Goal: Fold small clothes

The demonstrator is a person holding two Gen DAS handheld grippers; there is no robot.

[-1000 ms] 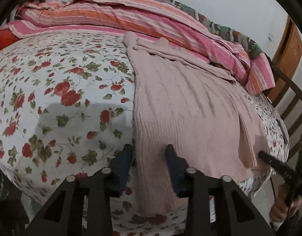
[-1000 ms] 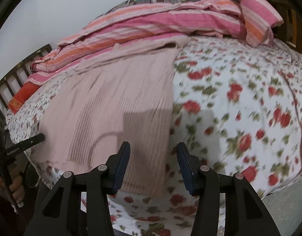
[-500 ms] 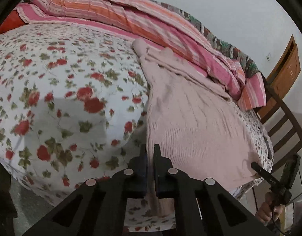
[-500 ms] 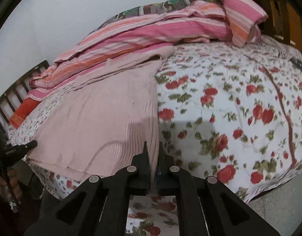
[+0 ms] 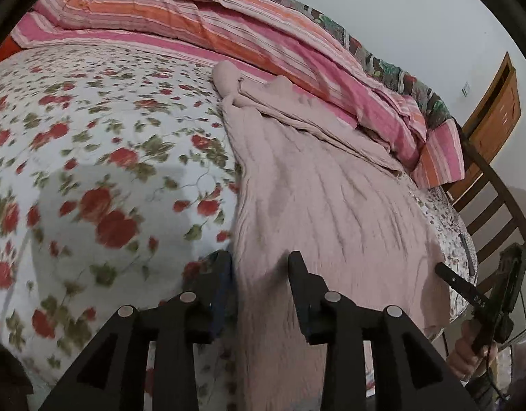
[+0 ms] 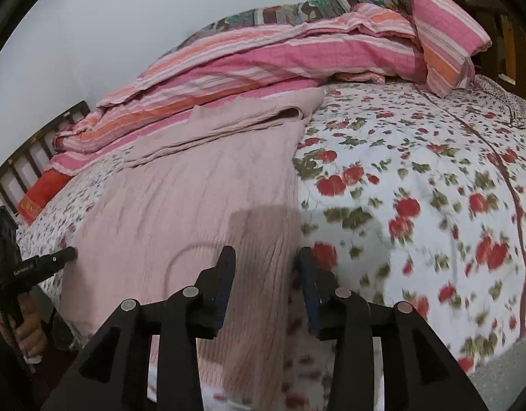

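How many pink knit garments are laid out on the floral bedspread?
1. The pink knit garment lies flat near the bed's edge, its far end by the striped quilt. Others may be hidden under the quilt.

Lying flat on floral bedsheet [image 5: 91, 144]: pink ribbed knit garment [image 5: 331, 205]. Straddling its near-left hem with jaws opening: left gripper [image 5: 261, 274]. Bunching behind garment: striped blanket [image 5: 228, 30].

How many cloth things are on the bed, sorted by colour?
Plain pink: 1, the sweater
Pink and orange stripes: 1, the quilt
Dark patchwork: 1, the blanket behind the quilt
Plain red: 1, the cushion
White with red roses: 1, the bedspread under them all
Total: 5
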